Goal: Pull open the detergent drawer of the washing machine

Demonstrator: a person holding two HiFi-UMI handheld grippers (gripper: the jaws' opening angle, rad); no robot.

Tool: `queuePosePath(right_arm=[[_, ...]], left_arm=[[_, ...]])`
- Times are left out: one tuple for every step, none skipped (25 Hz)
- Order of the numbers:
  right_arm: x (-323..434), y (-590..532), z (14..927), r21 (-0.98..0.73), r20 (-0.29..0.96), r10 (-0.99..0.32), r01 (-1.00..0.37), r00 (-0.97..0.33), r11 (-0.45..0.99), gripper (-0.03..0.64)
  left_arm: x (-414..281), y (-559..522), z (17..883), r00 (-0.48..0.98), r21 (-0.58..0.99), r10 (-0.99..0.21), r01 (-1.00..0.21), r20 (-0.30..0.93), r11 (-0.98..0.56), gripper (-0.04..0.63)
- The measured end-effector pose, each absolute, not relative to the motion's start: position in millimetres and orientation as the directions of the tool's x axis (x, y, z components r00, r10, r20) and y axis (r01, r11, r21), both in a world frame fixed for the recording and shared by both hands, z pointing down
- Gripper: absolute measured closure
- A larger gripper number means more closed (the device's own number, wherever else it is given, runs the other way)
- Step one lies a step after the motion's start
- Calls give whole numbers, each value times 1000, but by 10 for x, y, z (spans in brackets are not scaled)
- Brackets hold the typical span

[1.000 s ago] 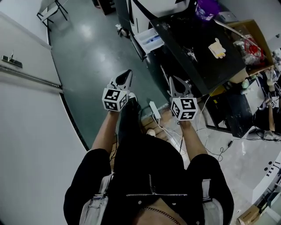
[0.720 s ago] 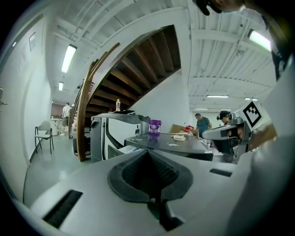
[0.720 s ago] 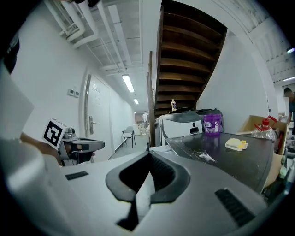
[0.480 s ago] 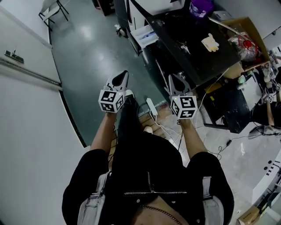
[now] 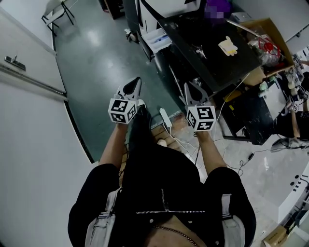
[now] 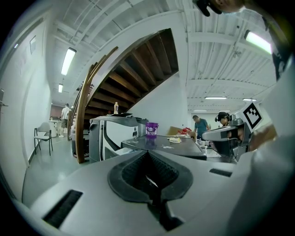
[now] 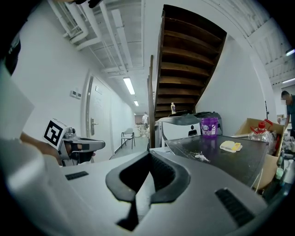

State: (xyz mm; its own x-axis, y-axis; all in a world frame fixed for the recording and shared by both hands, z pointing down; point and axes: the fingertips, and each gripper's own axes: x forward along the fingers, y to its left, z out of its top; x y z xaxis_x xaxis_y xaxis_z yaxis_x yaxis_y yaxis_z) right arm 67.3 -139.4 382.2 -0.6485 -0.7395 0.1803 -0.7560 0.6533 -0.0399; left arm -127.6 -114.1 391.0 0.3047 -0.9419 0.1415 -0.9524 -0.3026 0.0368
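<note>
The washing machine (image 5: 166,10) is a white and grey appliance at the far end of the green floor; it also shows in the left gripper view (image 6: 110,131) and the right gripper view (image 7: 182,126). A white tray-like drawer (image 5: 158,37) sticks out of its front, next to the black table. My left gripper (image 5: 137,80) (image 6: 147,154) and right gripper (image 5: 189,86) (image 7: 148,156) are held side by side in front of the person's body, pointing at the machine from well short of it. Both are shut, with nothing between their pads.
A black table (image 5: 207,58) stands right of the machine, with a purple cup (image 7: 209,126), a yellow cloth (image 5: 228,46) and a cardboard box (image 5: 270,29). A power strip (image 5: 166,119) and cables lie on the floor. A white wall (image 5: 29,96) runs along the left.
Both grippers have moved forward together toward the machine and risen slightly. Their jaws stay shut.
</note>
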Motion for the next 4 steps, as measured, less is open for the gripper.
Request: queuePosePath(right_arm=[[668, -1389, 3818, -40, 179, -739, -756, -649, 654, 615], [662, -1385, 3816, -40, 178, -739, -755, -649, 654, 615], [657, -1381, 3815, -40, 177, -739, -755, -650, 654, 615], [652, -1377, 3815, -40, 177, -739, -755, -650, 654, 615]], left_arm=[[-1279, -1143, 3905, 305, 37, -942, -952, 140, -303, 575], [-1282, -1146, 3902, 305, 36, -942, -952, 140, -303, 575], [-1286, -1149, 3899, 305, 36, -942, -952, 139, -303, 575], [-1290, -1152, 3896, 304, 35, -943, -953, 137, -302, 575]])
